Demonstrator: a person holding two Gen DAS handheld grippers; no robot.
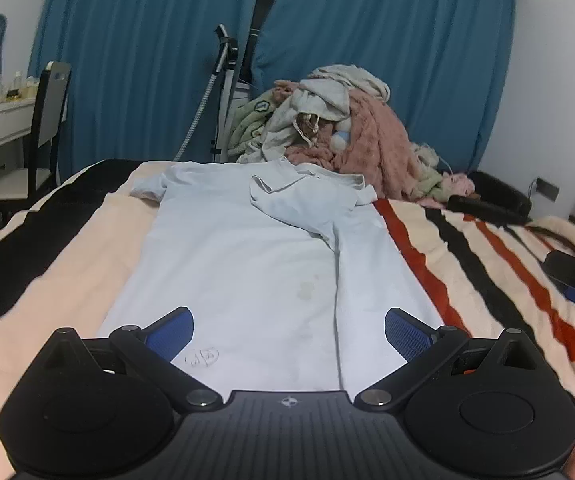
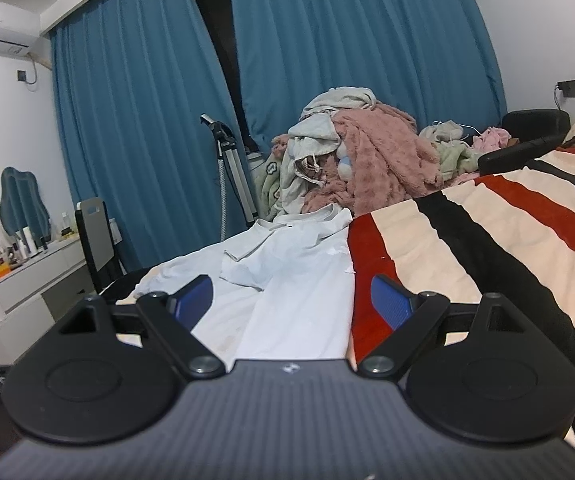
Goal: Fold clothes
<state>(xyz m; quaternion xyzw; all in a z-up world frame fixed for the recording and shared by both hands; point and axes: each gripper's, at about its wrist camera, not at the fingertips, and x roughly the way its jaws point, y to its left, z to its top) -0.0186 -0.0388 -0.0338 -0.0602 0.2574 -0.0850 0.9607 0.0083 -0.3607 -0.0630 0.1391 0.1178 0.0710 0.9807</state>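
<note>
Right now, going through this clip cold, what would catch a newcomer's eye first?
Probably the pale blue T-shirt spread on the striped red, black and cream blanket, its right side and sleeve already folded inward. Behind it, against the teal curtains, rises a messy heap of pink and grey laundry. Both grippers are open and empty: the left gripper over the shirt's hem, the right gripper at the shirt's right edge.

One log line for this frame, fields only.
stage: right side folded in | shirt: flat on bed | left gripper: open, empty | right gripper: open, empty
</note>
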